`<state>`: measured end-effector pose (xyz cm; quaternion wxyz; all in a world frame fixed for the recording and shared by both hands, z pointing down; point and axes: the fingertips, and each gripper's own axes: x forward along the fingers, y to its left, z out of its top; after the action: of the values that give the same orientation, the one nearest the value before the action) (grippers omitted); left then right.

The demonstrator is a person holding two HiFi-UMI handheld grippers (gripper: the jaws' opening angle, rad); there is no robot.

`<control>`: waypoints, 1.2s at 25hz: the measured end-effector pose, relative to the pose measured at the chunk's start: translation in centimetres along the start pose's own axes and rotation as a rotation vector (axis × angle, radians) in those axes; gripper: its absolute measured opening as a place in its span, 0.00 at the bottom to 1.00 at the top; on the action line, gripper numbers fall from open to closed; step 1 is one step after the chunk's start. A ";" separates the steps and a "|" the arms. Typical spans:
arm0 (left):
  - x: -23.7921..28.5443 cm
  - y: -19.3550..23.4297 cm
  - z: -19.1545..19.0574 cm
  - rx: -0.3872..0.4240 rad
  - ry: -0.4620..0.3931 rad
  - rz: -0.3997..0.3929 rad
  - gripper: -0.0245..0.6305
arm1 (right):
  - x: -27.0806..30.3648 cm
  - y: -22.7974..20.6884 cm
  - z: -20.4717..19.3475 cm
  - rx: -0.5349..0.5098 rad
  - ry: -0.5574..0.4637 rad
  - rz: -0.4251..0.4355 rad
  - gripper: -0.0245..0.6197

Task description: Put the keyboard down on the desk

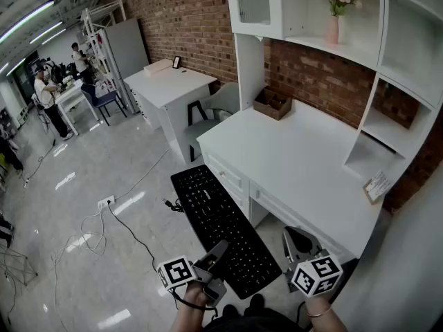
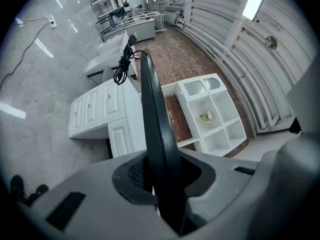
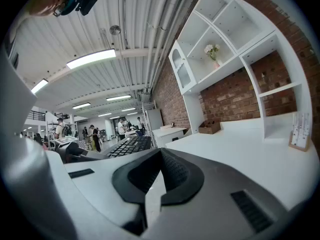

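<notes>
A long black keyboard (image 1: 218,216) hangs in the air beside the front left corner of the white desk (image 1: 304,158), level, with its far end pointing away from me. My left gripper (image 1: 216,256) is shut on its near end. In the left gripper view the keyboard (image 2: 152,114) stands edge-on between the jaws of that gripper (image 2: 161,180), and its coiled cable (image 2: 122,66) dangles at the far end. My right gripper (image 1: 296,239) hovers over the desk's near edge, shut and empty. In the right gripper view the keyboard (image 3: 127,146) lies left of this gripper (image 3: 156,178).
On the desk stand a wooden box (image 1: 272,104) at the back and a small card stand (image 1: 376,185) at the right. White shelves with a flower vase (image 1: 334,19) rise above it. A second desk (image 1: 169,81) and a chair (image 1: 201,120) stand beyond. Cables (image 1: 97,220) trail over the floor.
</notes>
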<state>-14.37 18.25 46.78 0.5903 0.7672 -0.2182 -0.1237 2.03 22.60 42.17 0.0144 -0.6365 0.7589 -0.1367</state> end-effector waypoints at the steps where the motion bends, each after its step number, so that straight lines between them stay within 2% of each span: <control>1: 0.1 0.0 -0.1 -0.002 -0.001 0.001 0.17 | 0.0 -0.1 0.0 0.002 0.002 0.004 0.05; 6: 1.6 -0.7 -0.5 -0.018 -0.010 -0.048 0.17 | 0.2 -1.0 0.1 0.018 -0.004 0.038 0.05; 10: 1.9 0.2 -0.2 0.013 -0.014 0.005 0.17 | 0.5 -1.3 0.5 0.021 -0.016 0.070 0.05; 19: 4.3 0.1 1.2 0.026 -0.062 0.010 0.17 | 1.5 -4.2 0.9 0.031 -0.017 0.067 0.05; 30: 8.1 1.9 4.9 0.019 -0.076 0.050 0.17 | 6.0 -5.9 1.7 0.048 0.001 0.090 0.05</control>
<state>-9.81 9.79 47.80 0.5774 0.7617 -0.2606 -0.1358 6.92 15.57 42.78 0.0355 -0.6013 0.7832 -0.1542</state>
